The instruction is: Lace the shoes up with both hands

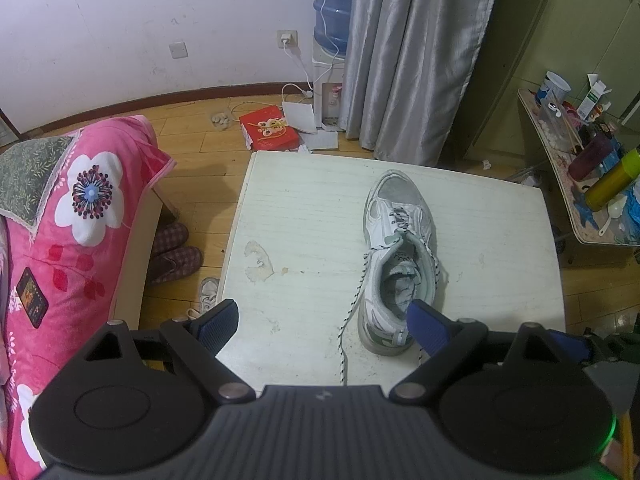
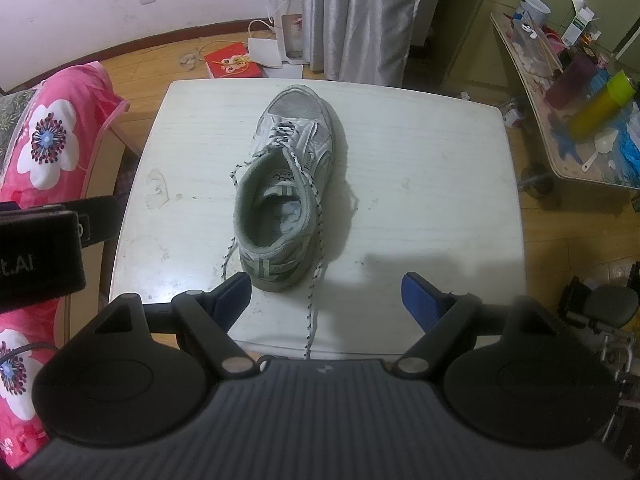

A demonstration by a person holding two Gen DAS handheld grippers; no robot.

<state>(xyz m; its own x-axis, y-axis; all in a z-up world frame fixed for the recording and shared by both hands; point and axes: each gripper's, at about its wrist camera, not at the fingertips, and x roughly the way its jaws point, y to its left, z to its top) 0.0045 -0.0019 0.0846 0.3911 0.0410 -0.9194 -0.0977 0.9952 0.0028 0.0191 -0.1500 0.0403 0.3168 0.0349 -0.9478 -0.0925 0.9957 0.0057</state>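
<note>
A white and grey sneaker (image 1: 398,240) (image 2: 290,168) stands on the white table (image 1: 304,216) (image 2: 420,160), heel toward me, toe pointing away. Its speckled white lace is threaded only near the toe. One loose end (image 1: 350,312) (image 2: 228,256) trails down the left of the heel; the other (image 2: 314,300) runs down the right to the table's near edge. My left gripper (image 1: 322,326) hovers open above the near edge, just before the heel. My right gripper (image 2: 326,298) is open too, behind the heel, with nothing between its fingers. The left gripper's body (image 2: 40,256) shows at the right view's left edge.
A pink flowered sofa (image 1: 80,220) with a phone (image 1: 32,302) lies left of the table. Slippers (image 1: 172,256) sit on the floor between them. A cluttered side table (image 1: 584,168) stands at the right. Grey curtain (image 1: 416,52), water dispenser (image 1: 330,60) and red box (image 1: 270,132) are beyond.
</note>
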